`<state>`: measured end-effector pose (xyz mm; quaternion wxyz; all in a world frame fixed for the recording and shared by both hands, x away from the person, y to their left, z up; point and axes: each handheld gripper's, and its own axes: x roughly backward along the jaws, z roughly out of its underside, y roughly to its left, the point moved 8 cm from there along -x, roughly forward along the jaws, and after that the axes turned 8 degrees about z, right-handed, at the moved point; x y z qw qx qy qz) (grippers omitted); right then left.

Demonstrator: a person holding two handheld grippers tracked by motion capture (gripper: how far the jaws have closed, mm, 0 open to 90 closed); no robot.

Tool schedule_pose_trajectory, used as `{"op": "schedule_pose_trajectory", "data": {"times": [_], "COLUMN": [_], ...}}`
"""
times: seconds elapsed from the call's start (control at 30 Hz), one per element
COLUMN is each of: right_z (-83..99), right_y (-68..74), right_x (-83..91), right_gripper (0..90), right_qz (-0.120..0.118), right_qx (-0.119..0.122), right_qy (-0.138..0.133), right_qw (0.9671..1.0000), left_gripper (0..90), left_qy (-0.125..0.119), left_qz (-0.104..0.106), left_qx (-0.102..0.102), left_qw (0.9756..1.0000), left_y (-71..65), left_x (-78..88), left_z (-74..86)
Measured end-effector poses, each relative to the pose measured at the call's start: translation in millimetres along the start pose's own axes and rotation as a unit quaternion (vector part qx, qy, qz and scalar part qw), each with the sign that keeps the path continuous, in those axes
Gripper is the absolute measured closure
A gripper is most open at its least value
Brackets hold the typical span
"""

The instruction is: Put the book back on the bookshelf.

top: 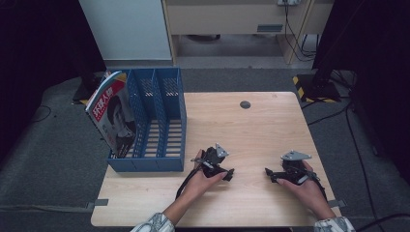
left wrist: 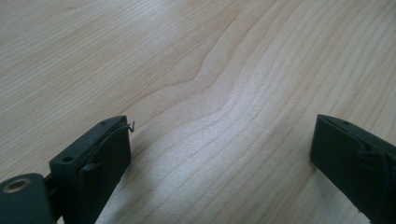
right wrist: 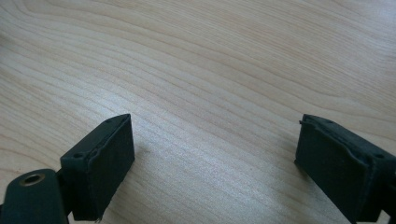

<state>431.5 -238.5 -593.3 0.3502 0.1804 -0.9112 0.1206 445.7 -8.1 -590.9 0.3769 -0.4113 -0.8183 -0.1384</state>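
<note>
Both grippers rest low on the wooden table (top: 261, 125), each held in one of the person's hands near the front edge. Seen from the high view, the left gripper (top: 231, 174) sits just right of the blue file rack (top: 167, 159), its black jaws pointing toward the middle of the table, with the left hand (top: 205, 181) wrapped around its body and a cable trailing back along the forearm. A grey three-cornered plate tops it. The right gripper (top: 267, 172) lies near the table's right side, jaws pointing left toward the other gripper, held by the right hand (top: 307, 186); the two sets of jaws face each other with a stretch of bare wood between them.

From the left gripper view, the left gripper (left wrist: 219, 154) has its jaws spread wide, nothing but pale wood grain between them. The right gripper view tells the same of the right gripper (right wrist: 215, 149): jaws wide apart, gripping nothing, bare table beneath.

The file rack stands at the table's left edge (three slots, blue perforated plastic), well apart from the right gripper. A magazine (top: 113, 113) with a portrait on its cover leans tilted in the rack's leftmost slot, its top sticking out past the rack's left wall. A small dark round cable port (top: 245, 104) sits in the far part of the tabletop.
</note>
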Motion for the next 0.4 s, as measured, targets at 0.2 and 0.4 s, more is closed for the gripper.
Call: {"op": "schedule_pose_trajectory", "data": {"times": [0.2,0.4], "right_z": [0.0,-0.1], "right_y": [0.1,0.1], "right_x": [0.0,-0.1], "right_gripper": [11.9,11.5], "right_qz": [0.0,-0.001], "right_qx": [0.0,0.0], "right_qy": [0.0,0.0], "right_qw": [1.0,1.0], "left_gripper": [3.7,2.4], "left_qy": [-0.01,-0.02], "left_qz": [0.002,0.002], "left_qx": [0.011,0.014], "left_qw": [0.9999,0.9997], "left_y": [5.2,6.4], "left_x": [-0.9,-1.3], "left_z": [2.0,2.6]}}
